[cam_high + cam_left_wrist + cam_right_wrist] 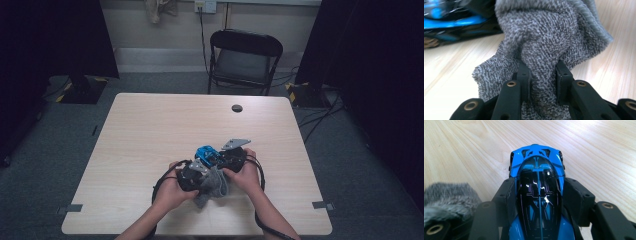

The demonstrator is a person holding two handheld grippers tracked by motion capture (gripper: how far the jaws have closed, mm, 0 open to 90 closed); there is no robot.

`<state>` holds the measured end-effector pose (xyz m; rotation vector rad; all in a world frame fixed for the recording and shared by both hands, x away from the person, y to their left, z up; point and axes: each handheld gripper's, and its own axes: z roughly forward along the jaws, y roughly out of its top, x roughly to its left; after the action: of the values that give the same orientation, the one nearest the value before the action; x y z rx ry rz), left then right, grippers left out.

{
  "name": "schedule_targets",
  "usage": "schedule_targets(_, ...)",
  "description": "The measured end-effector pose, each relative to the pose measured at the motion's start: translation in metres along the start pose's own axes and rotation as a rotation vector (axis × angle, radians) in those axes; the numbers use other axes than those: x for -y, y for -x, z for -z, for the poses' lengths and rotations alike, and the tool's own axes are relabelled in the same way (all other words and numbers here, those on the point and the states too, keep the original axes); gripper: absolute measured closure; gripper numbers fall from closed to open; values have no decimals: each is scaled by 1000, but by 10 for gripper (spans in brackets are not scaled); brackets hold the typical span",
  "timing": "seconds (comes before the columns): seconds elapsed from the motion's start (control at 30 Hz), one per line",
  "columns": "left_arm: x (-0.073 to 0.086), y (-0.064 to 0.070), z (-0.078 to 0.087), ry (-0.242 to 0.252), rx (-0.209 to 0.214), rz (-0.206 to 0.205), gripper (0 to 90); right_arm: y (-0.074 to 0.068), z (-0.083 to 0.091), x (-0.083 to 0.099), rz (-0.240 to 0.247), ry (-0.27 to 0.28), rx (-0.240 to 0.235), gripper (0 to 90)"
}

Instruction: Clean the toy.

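A blue and black toy car [537,195] sits clamped between the two black jaws of my right gripper [538,191], nose pointing away over the wooden table [599,150]. In the high view the car [206,153] shows near the table's front middle, with the right gripper [231,156] just beside it. A grey knitted cloth [544,42] is pinched between the jaws of my left gripper [541,75] and bunches up above them. The same cloth [212,184] hangs between both hands, with the left gripper [192,174] at its left. The car [456,22] lies blurred just behind the cloth.
A black folding chair [244,59] stands beyond the table's far edge. A dark round cable port [237,108] sits near the far side of the table [150,130]. Dark curtains and stand bases flank both sides. Cables trail from each gripper toward the front edge.
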<state>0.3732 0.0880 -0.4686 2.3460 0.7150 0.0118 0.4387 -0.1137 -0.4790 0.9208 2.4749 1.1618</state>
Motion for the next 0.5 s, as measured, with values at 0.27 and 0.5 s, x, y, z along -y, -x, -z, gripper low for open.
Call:
schedule_targets(0.27, 19, -13, 18, 71, -46, 6, 500, 0, 0, 0, -3, 0, 2, 451)
schedule_targets(0.5, -2, -7, 17, 216, -62, -124, 283, 0, 0, 0, -5, -2, 2, 452)
